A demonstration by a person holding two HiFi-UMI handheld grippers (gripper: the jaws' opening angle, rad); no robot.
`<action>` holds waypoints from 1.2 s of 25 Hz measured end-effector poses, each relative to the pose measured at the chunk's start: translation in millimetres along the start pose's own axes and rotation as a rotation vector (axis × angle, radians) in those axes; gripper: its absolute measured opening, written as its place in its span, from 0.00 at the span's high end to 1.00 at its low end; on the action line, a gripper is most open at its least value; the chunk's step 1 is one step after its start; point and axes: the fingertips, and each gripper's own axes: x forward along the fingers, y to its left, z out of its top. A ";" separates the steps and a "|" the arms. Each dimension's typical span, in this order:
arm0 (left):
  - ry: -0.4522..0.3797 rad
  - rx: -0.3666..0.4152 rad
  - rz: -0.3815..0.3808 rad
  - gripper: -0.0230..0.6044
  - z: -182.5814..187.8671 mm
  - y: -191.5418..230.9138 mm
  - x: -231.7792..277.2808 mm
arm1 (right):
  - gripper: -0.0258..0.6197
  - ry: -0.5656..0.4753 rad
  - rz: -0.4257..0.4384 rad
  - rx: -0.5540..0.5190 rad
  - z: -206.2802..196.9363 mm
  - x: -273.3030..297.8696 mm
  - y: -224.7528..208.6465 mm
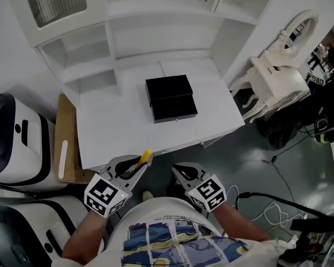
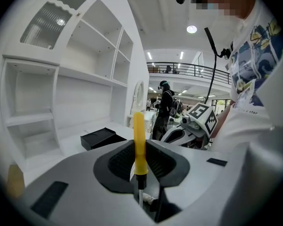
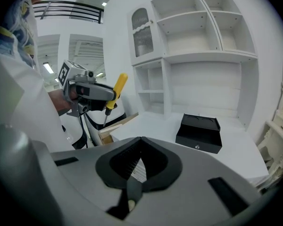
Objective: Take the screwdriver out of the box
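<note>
A black box lies open on the white desk, lid back, near the middle. It also shows as the black box and the black box in the gripper views. My left gripper hangs off the desk's front edge, shut on a yellow-handled screwdriver. In the left gripper view the screwdriver stands upright between the jaws of the left gripper, metal shaft downward. My right gripper is beside it, shut and empty; the right gripper sees the left gripper holding the screwdriver.
The desk backs onto white shelves. A white ornate chair stands to the right. A cardboard piece and white-and-black machines sit at the left. Cables run over the grey floor at the right. People stand far behind in the left gripper view.
</note>
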 end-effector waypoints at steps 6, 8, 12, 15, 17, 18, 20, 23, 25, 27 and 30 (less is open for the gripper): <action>0.001 0.007 -0.009 0.83 -5.6 -7.1 -7.3 | 0.92 -0.011 -0.004 -0.003 1.4 -2.5 11.1; 0.001 0.013 -0.009 0.83 -7.7 -9.1 -10.5 | 0.92 -0.007 -0.003 -0.005 -1.1 -2.8 15.6; -0.005 0.011 0.003 0.83 -10.8 -9.6 -18.3 | 0.92 -0.009 0.002 -0.015 -0.5 -2.1 23.6; -0.006 0.013 0.011 0.83 -12.3 -9.0 -19.9 | 0.92 -0.008 0.006 -0.024 0.4 -0.6 24.8; -0.006 0.015 0.016 0.83 -13.1 -8.2 -19.8 | 0.92 -0.004 0.010 -0.029 0.4 0.9 24.6; -0.006 0.014 0.018 0.83 -13.8 -7.9 -20.3 | 0.92 -0.002 0.011 -0.031 0.1 1.7 24.8; -0.006 0.012 0.021 0.83 -15.9 -7.6 -21.9 | 0.92 0.002 0.011 -0.033 -1.3 2.9 25.6; -0.003 0.006 0.022 0.83 -19.4 -8.5 -23.4 | 0.92 -0.003 0.010 -0.037 -1.0 2.9 27.5; -0.001 0.007 0.022 0.83 -20.0 -9.8 -24.4 | 0.92 -0.006 0.012 -0.039 -0.6 2.1 29.1; 0.000 0.007 0.023 0.83 -19.7 -11.2 -26.0 | 0.92 -0.005 0.016 -0.037 -1.1 1.5 31.3; 0.003 0.009 0.019 0.83 -19.8 -12.0 -27.1 | 0.92 -0.006 0.013 -0.036 -1.1 1.5 32.9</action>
